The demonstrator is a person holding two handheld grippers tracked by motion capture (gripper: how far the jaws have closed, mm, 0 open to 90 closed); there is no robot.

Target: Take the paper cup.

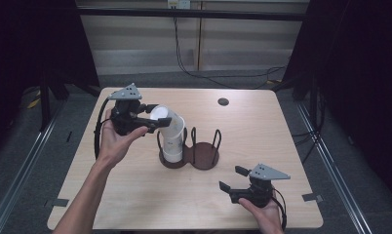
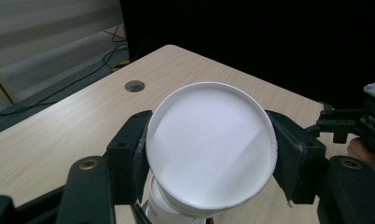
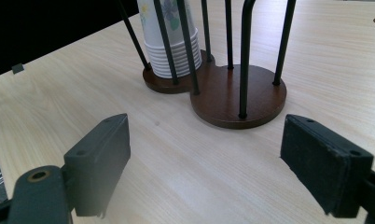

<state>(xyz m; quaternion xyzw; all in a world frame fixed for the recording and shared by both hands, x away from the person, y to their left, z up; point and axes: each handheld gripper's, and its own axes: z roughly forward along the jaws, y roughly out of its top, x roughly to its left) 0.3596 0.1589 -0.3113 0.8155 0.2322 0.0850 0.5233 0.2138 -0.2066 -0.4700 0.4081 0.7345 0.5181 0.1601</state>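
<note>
My left gripper [image 1: 157, 115] is shut on a white paper cup [image 1: 166, 120], which it holds tilted above a stack of white cups [image 1: 173, 146]. The stack stands in the left ring of a dark wooden two-place holder [image 1: 204, 158] with black wire posts. In the left gripper view both pads [image 2: 129, 158] press on the sides of the cup [image 2: 209, 140], whose flat round end faces the camera. My right gripper [image 1: 231, 178] rests low near the table's front right, open, with nothing between its fingers. It [image 3: 211, 158] faces the holder [image 3: 237, 98] and the stack [image 3: 171, 42].
The light wooden table [image 1: 262, 131] has a round cable hole [image 1: 223, 102] at the back right. The holder's right ring stands without cups. Dark curtains flank the table, and cables run along the floor behind it.
</note>
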